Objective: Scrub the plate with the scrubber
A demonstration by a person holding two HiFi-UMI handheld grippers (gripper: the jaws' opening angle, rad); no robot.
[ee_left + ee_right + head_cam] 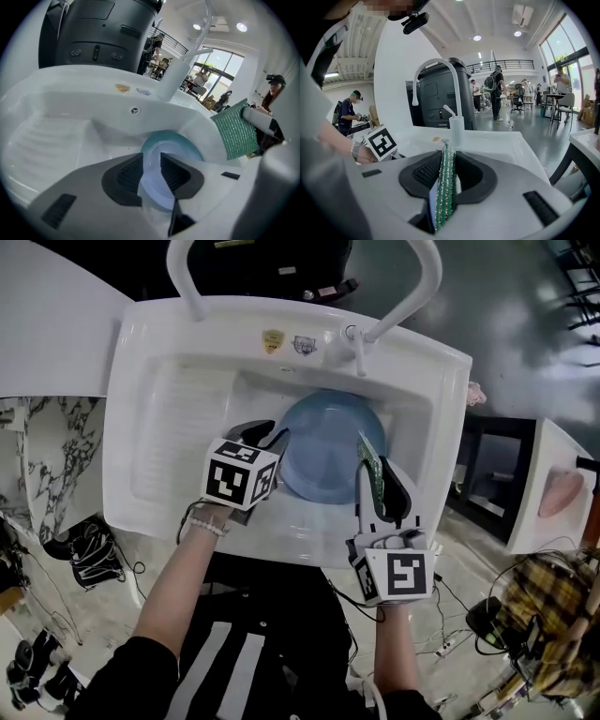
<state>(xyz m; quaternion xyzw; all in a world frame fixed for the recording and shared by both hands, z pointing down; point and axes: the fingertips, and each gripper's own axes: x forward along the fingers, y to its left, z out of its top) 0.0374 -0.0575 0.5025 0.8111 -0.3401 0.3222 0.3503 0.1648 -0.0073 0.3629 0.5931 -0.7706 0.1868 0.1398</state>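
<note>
My left gripper [151, 161] is open a bit by the plate [328, 451] in the sink [159, 390]. My right gripper [450, 159] pinches the scrubber [445, 192].

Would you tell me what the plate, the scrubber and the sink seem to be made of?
The plate: pale blue, smooth with a soft sheen, probably plastic, possibly glazed ceramic.
The scrubber: thin green woven mesh with glinting threads, likely synthetic fibre.
The sink: glossy white with moulded ribs, ceramic or resin.
</note>
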